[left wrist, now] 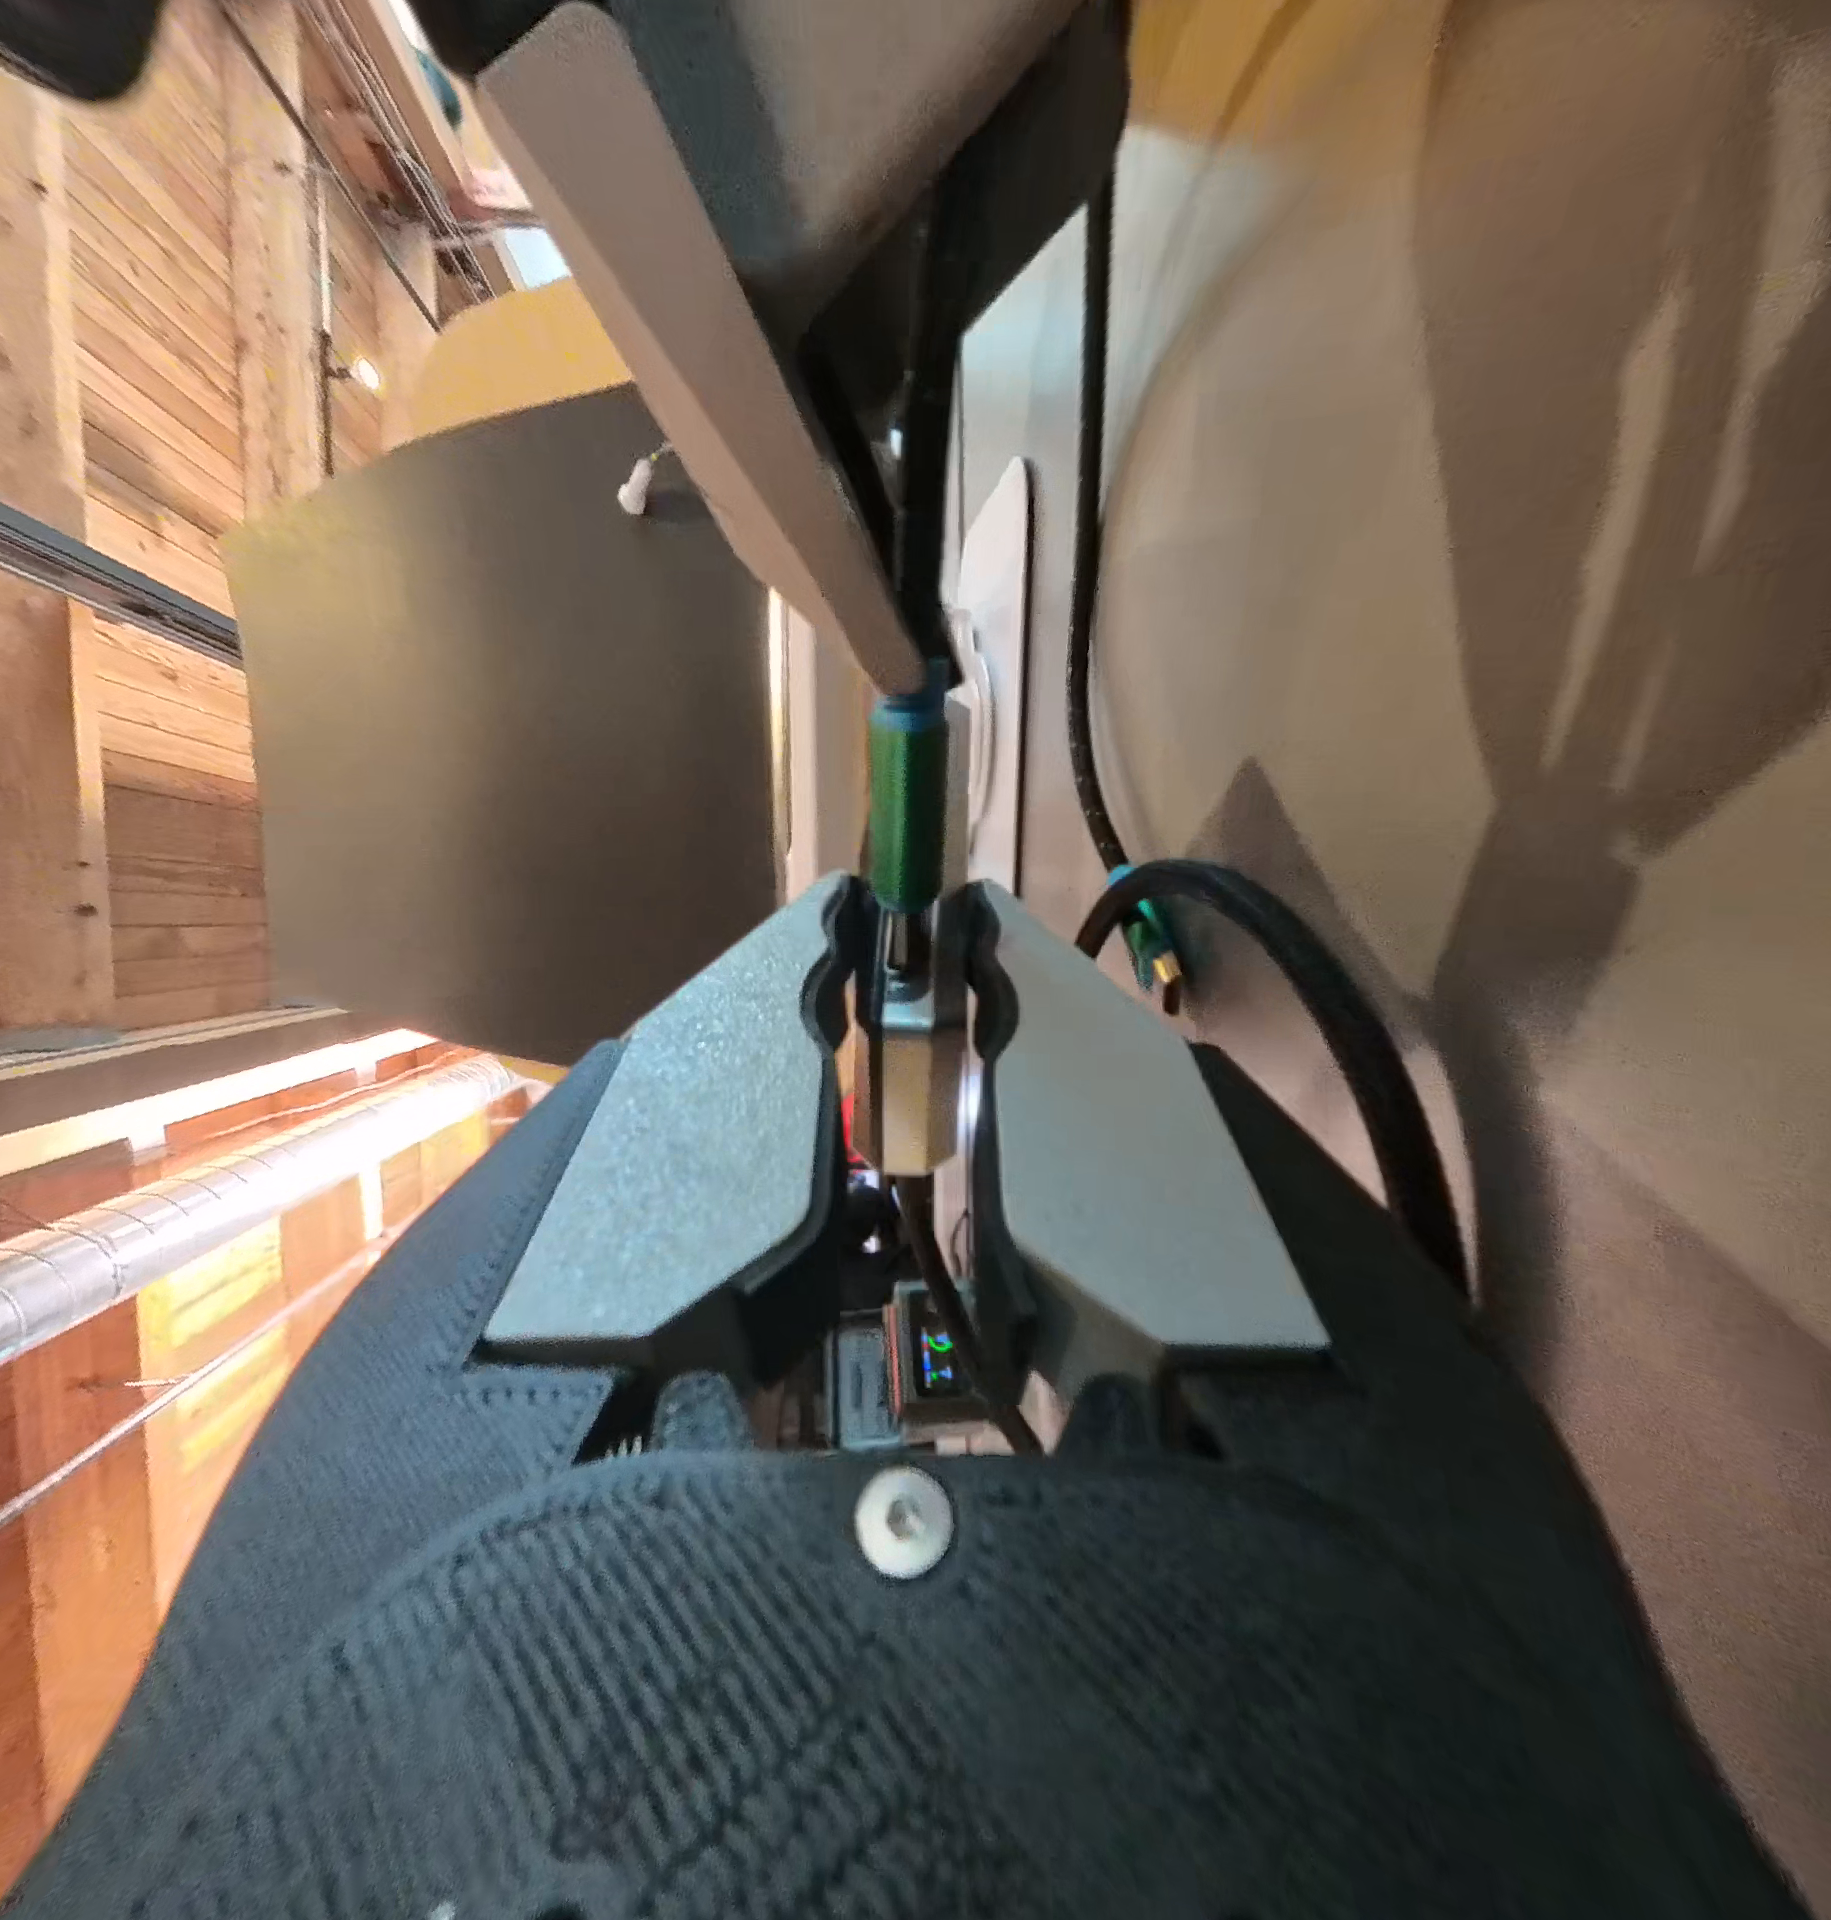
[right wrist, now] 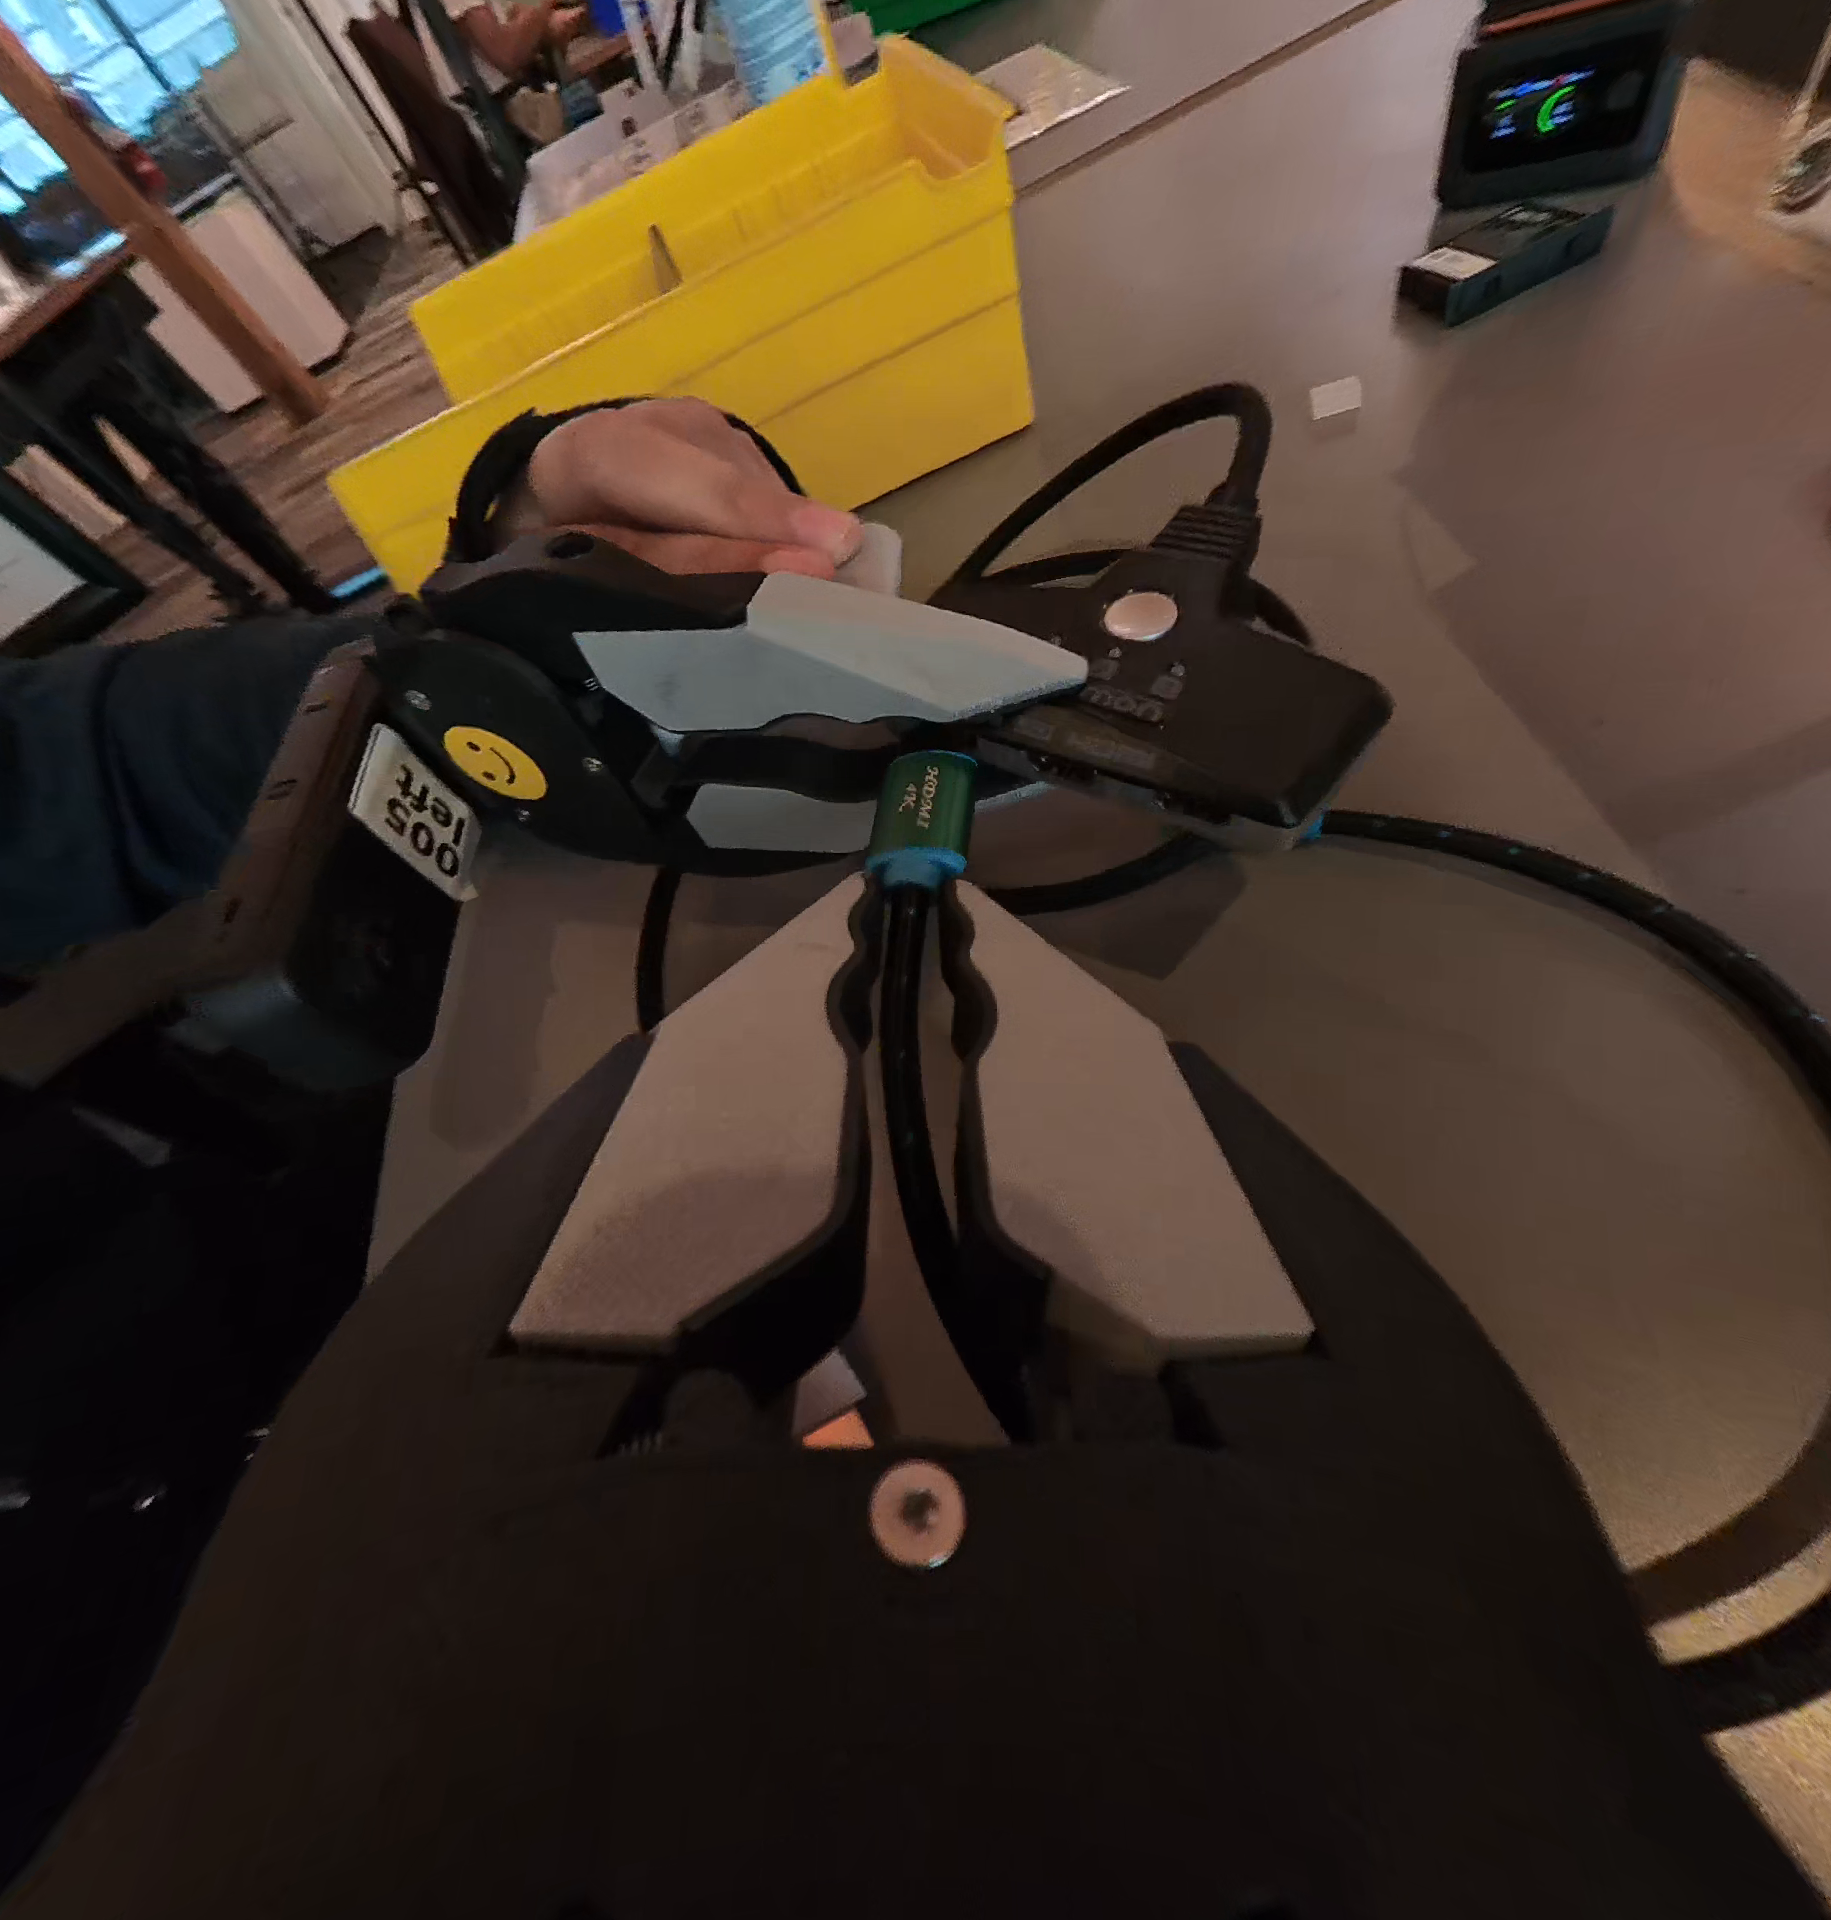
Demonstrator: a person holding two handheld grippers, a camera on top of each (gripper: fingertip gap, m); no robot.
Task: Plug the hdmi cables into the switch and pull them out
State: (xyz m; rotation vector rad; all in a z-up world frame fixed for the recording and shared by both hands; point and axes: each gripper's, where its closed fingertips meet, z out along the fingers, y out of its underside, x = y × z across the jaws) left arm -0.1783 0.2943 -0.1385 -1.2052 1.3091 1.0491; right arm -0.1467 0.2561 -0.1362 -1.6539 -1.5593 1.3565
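Right hand-held gripper (right wrist: 906,914) pinches black cable (right wrist: 906,1091) behind green plug (right wrist: 916,810); left hand-held gripper (left wrist: 906,935) clamps switch (right wrist: 1202,665).

Dim warm indoor light, hard angular shadows on the table (left wrist: 1513,520), strong fisheye warping, motion-blurred edges

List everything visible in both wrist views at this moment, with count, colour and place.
HDMI switch: one, black, lifted above the table.
green plug: one, at the switch's near edge, its cable in the right gripper.
loose plug: one, green, gold tip, unplugged.
bin: one, yellow, behind the switch.
display device: one, dark, lit screen, far right.
table: one, grey.
left gripper: clamps the switch.
right gripper: closed on the cable.
hand: one, holds the left gripper.
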